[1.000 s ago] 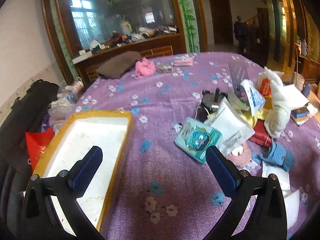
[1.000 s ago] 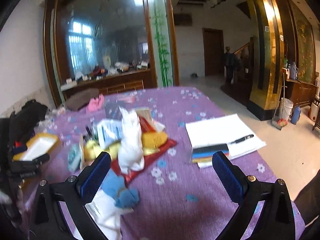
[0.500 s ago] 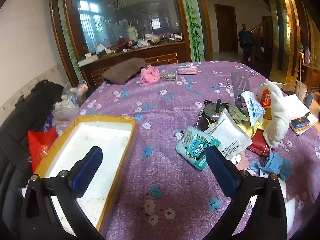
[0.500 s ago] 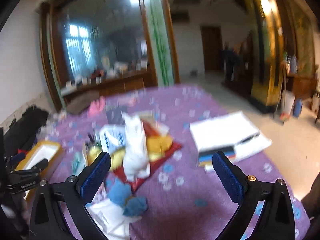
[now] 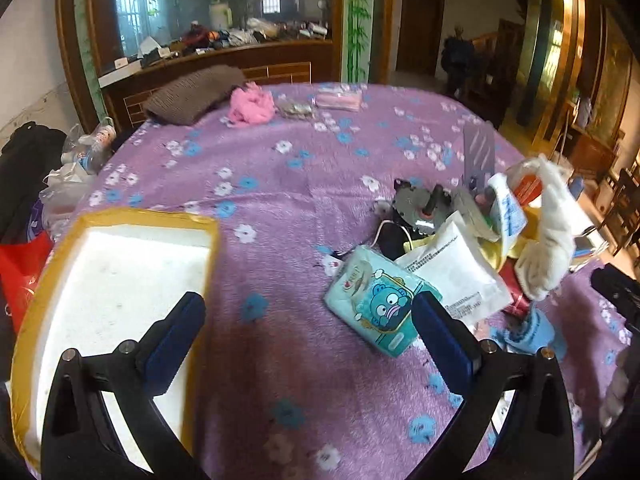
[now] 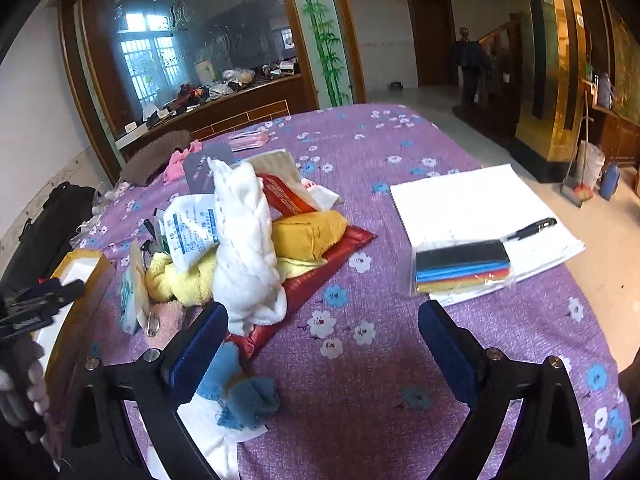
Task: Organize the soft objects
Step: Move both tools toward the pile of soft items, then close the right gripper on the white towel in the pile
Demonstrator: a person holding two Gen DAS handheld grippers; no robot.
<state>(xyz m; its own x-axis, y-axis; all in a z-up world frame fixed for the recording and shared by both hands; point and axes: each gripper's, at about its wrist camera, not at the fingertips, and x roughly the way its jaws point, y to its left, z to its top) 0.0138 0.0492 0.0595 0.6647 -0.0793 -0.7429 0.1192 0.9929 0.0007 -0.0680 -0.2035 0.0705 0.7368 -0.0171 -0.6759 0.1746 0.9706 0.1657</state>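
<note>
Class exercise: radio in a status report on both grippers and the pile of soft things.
Left gripper open, empty, above purple cloth. Right gripper open, jaws just narrowing, nothing between. White fluffy towel stands unheld atop pile. Blue knitted sock lies under right gripper's left finger.

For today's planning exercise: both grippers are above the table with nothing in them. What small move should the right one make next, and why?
Probably ease the right gripper left and down onto the white towel. Its jaws, though they just narrowed slightly, are open and empty. The towel stands tall at the front of the pile, just beyond the left finger, and the foam tray is empty.
</note>
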